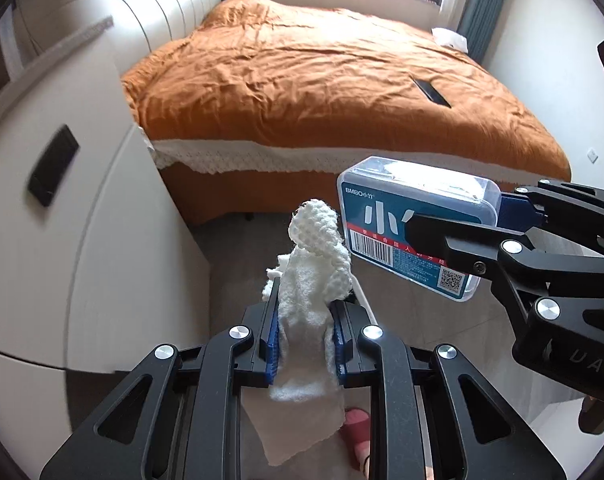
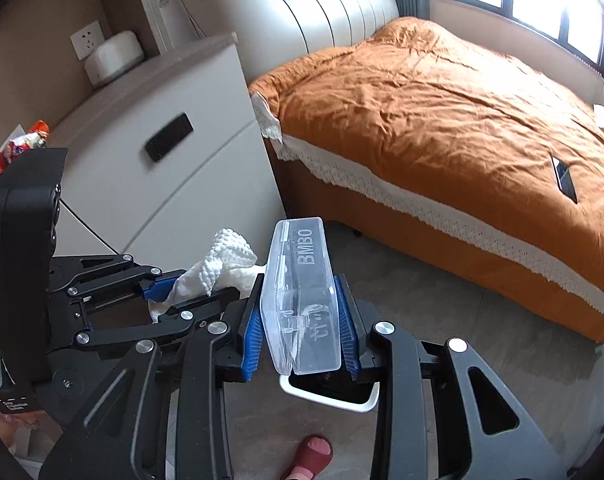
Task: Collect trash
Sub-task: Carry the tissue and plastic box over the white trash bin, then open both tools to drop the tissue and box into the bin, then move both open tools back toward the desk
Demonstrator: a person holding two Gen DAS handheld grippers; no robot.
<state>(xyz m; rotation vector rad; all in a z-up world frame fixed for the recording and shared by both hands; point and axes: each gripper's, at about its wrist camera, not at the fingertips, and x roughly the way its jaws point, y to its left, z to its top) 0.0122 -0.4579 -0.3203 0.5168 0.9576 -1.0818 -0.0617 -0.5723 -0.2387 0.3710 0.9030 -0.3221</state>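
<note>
My left gripper (image 1: pixel 303 332) is shut on a crumpled white paper towel (image 1: pixel 313 264), which sticks up between the blue pads and hangs below them. It also shows in the right wrist view (image 2: pixel 222 264), at the left. My right gripper (image 2: pixel 300 320) is shut on a clear plastic box (image 2: pixel 302 296) marked BMBO, held on edge. In the left wrist view the box (image 1: pixel 413 228) shows its blue label and barcode, held at the right by my right gripper (image 1: pixel 497 228). A white-rimmed bin (image 2: pixel 321 398) lies just below the box, mostly hidden.
A bed with an orange cover (image 1: pixel 321 80) fills the far side, with a black phone (image 1: pixel 431 92) on it. A white nightstand (image 2: pixel 162 152) stands at the left with a white tissue box (image 2: pixel 114 56) on top. A foot in a red slipper (image 2: pixel 309 456) is on the grey floor.
</note>
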